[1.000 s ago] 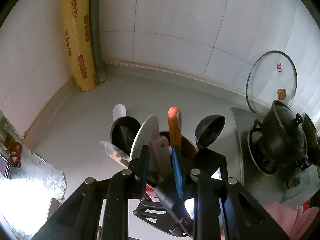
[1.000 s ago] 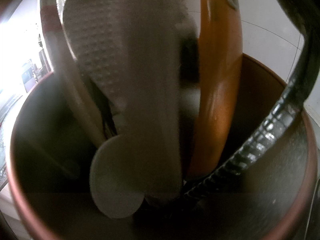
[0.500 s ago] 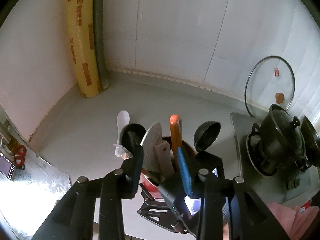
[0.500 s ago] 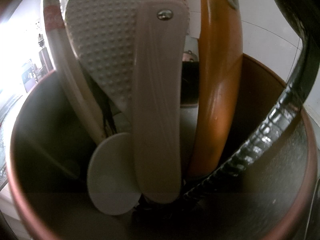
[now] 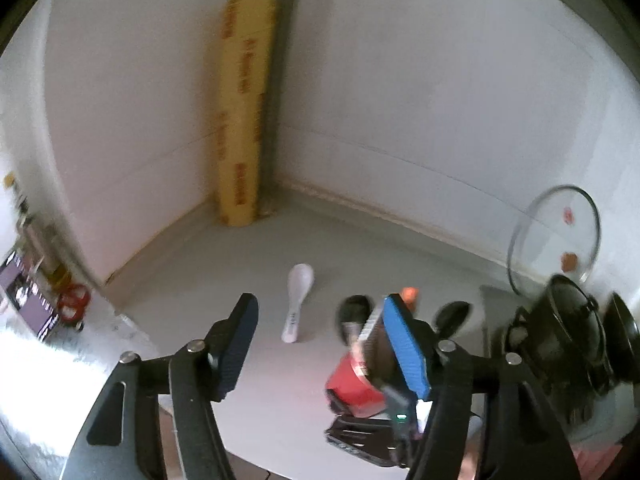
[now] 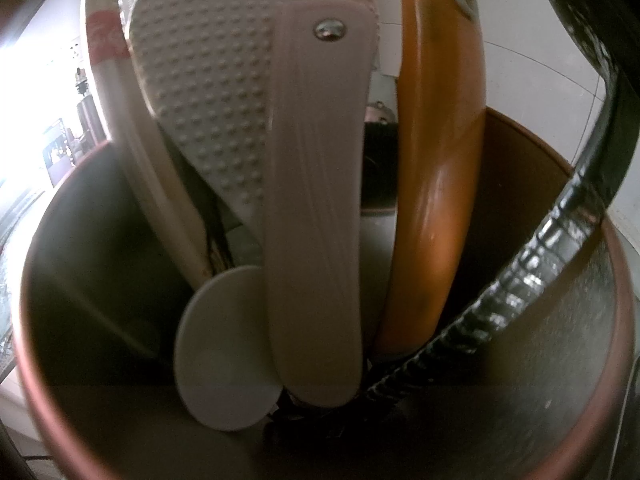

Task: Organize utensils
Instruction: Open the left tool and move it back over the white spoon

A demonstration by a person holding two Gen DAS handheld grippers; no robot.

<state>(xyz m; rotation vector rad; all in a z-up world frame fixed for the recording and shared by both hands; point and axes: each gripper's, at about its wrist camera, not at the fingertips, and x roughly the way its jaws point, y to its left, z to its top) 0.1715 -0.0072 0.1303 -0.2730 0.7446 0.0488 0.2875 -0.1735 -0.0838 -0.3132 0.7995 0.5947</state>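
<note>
Left gripper (image 5: 316,344) pulled back from red holder (image 5: 352,384); jaws just widened, nothing between them. White spoon (image 5: 298,300) lay flat on counter (image 5: 248,248), apart from holder. Likely light, stiff, slippery, breakable; grasp mid-handle. Right gripper unseen, reads closed; holder (image 6: 580,320) filled its view.

White spoon (image 5: 298,302), dimpled cream paddle (image 6: 224,92), orange handle (image 6: 436,184), red holder (image 5: 352,388), yellow roll (image 5: 242,120), perhaps red-lettered.

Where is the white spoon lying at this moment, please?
In the left wrist view, the white spoon lies flat on the grey counter, left of the red utensil holder.
</note>
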